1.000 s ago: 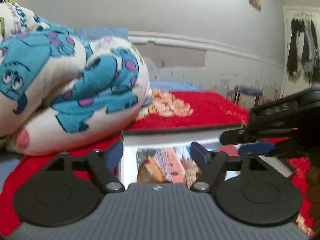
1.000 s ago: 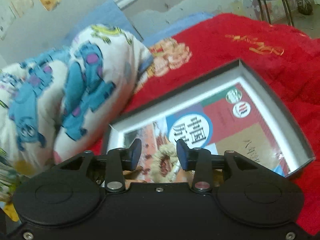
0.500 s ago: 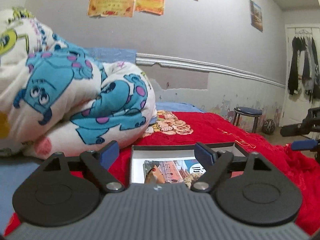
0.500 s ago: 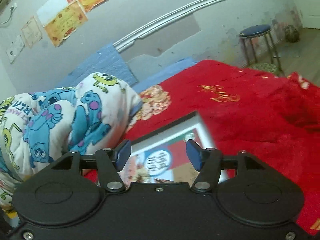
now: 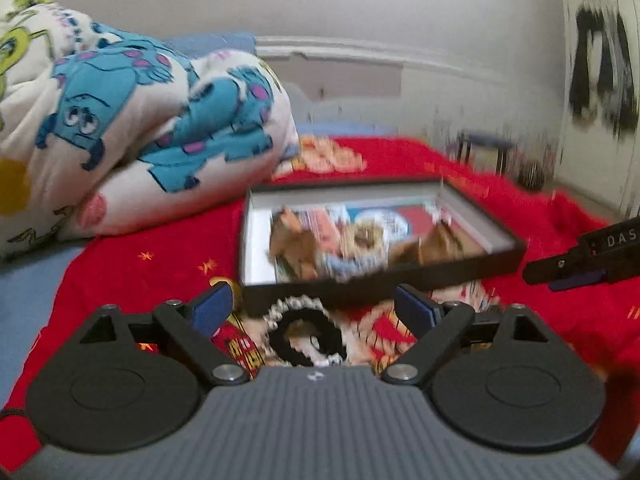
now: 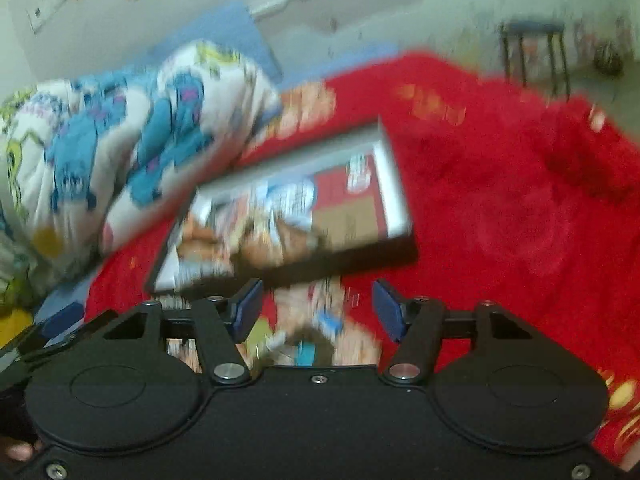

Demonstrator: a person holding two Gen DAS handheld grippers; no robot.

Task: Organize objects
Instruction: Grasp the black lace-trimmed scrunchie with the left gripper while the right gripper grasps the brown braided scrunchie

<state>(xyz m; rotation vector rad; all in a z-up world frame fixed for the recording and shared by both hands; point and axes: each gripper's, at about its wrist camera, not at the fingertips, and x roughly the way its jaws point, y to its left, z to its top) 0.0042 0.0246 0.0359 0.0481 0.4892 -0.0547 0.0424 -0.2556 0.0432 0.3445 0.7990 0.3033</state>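
A shallow black box point(image 5: 460, 268) with a white inside lies on the red bedspread and holds a book and several small items; it also shows in the right wrist view point(image 6: 360, 260). A black scrunchie with white trim point(image 5: 304, 332) lies on the bedspread in front of the box, between the open jaws of my left gripper point(image 5: 314, 310). My right gripper point(image 6: 318, 310) is open and empty above a patterned patch of bedspread near the box's front wall. Its tip shows at the right edge of the left wrist view point(image 5: 576, 272). Both views are blurred.
A rolled white quilt with blue cartoon monsters point(image 5: 132, 128) lies left of the box; it also shows in the right wrist view point(image 6: 132, 148). A stool point(image 6: 532, 52) stands beyond the bed by the wall. Clothes point(image 5: 600, 80) hang at the far right.
Both grippers have pulled back and tilted down, so the box lies farther ahead. The scrunchie has come into the left wrist view. The right gripper's jaws have opened wider than a second ago.
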